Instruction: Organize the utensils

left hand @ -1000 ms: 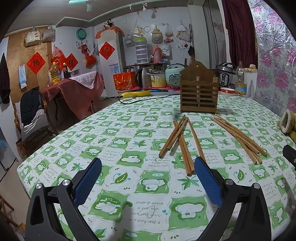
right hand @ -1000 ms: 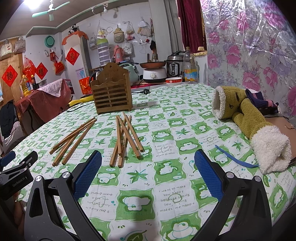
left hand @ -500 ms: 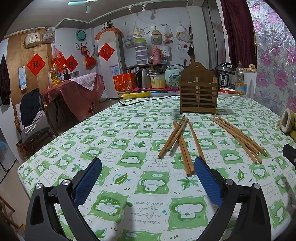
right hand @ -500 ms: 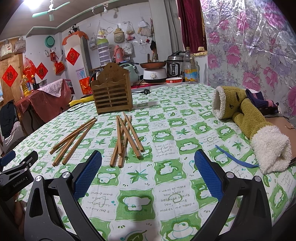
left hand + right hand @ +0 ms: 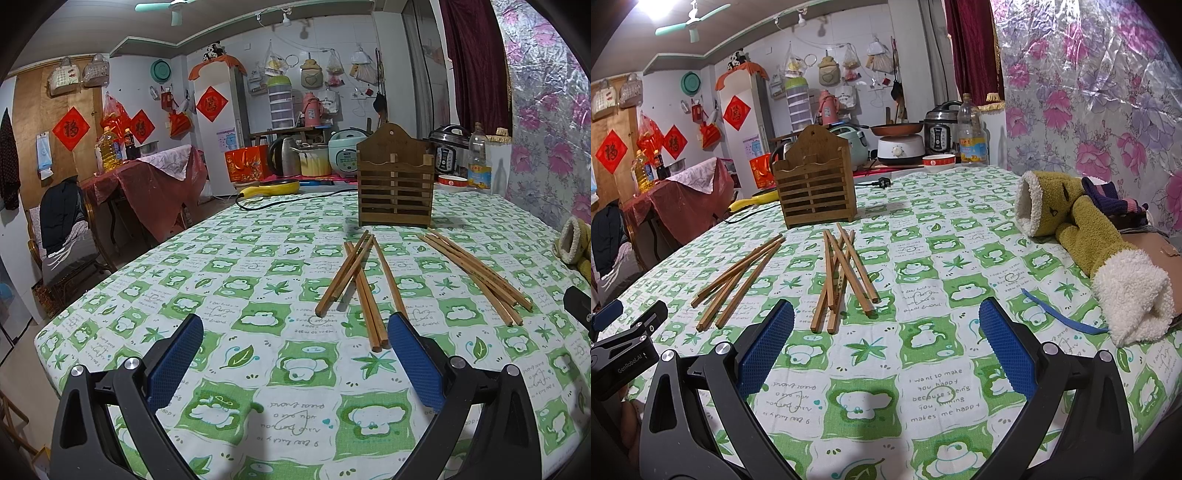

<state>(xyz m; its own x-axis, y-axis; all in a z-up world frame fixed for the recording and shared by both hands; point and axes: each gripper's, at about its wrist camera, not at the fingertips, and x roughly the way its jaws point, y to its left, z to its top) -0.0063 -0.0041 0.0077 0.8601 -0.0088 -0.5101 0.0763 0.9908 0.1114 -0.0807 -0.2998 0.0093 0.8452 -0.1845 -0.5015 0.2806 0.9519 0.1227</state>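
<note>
Two chopstick piles [image 5: 360,284] before wooden holder [image 5: 394,184], tablecloth [image 5: 258,369] beneath.

Two loose piles of chopsticks [image 5: 360,284] [image 5: 476,271], one wooden holder [image 5: 395,188], two fleecy mittens [image 5: 1086,236].

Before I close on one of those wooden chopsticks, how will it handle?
The chopsticks look thin, straight and rigid, so probably stiff and light. They lie crossed in a loose pile, so lifting one may drag or tip its neighbours. Their ends look squarish, so they seem unlikely to roll far on the tablecloth.
</note>
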